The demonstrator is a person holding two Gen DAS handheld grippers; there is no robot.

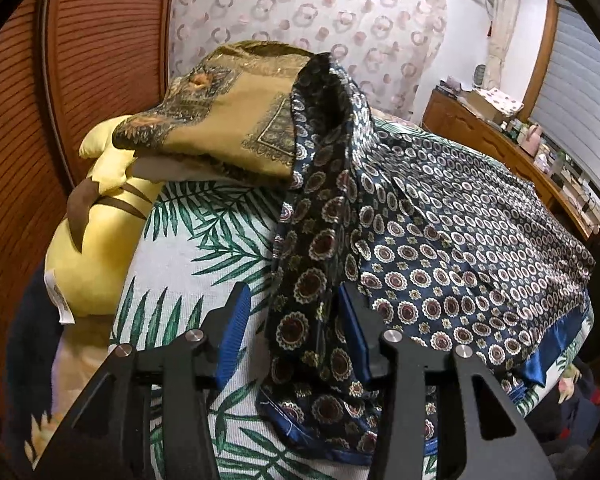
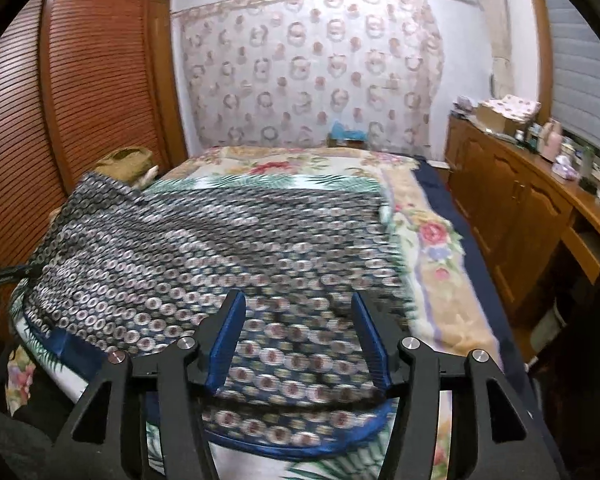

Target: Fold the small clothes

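A navy garment with a white and red circle print (image 1: 440,248) lies spread on the bed; it also shows in the right wrist view (image 2: 203,264), blurred. Its left edge stands up in a fold (image 1: 320,184) that hangs down between the fingers of my left gripper (image 1: 293,320), whose jaws are apart. My right gripper (image 2: 297,320) is open just above the garment's near hem, with nothing between its fingers.
A folded mustard patterned cloth (image 1: 235,120) rests on a yellow plush pillow (image 1: 99,216) at the bed's left. The bed has a palm-leaf sheet (image 1: 203,248) and a floral blanket (image 2: 432,248). A louvred wardrobe (image 2: 79,88) stands left, a wooden sideboard (image 2: 512,200) right.
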